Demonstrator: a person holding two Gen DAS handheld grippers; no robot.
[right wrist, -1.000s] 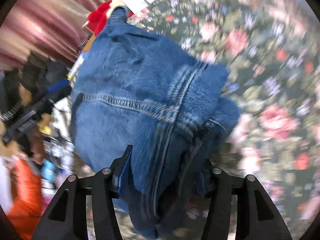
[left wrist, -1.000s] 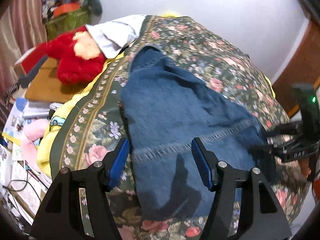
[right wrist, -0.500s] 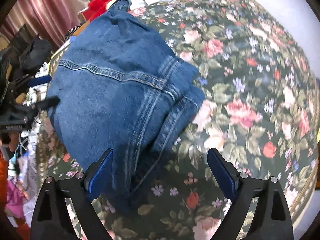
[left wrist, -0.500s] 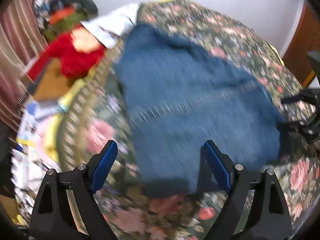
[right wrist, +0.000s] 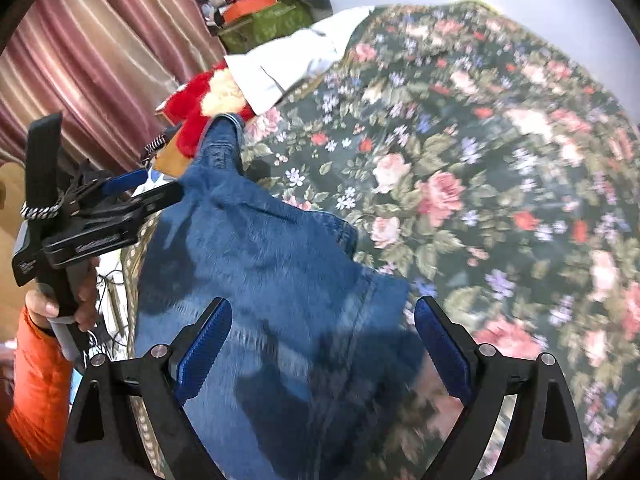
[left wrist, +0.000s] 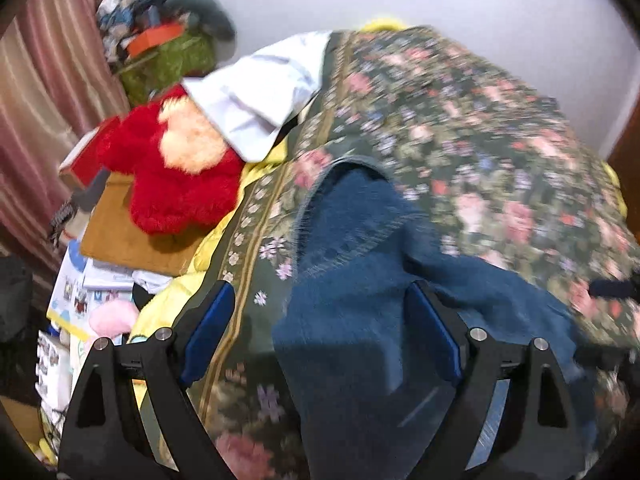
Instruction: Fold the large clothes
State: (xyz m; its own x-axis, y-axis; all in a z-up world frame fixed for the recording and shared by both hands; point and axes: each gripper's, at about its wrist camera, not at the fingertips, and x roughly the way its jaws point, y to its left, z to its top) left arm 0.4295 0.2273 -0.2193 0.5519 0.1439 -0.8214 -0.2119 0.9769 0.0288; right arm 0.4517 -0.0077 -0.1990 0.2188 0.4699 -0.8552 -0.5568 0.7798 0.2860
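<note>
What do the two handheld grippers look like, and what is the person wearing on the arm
Both the left gripper and right gripper have black angular frames with silver rivets and blue ribbed pads on the jaws. Seen from the right wrist, the left one has a black handle, white lettering and a beaded chain; the sleeve is orange.

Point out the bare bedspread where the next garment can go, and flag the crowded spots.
Free: the floral bedspread right of the folded jeans, up toward the white pillow. Crowded: the bed's left edge, with the red plush toy, cardboard and papers, and the corner pile by the curtain.
</note>
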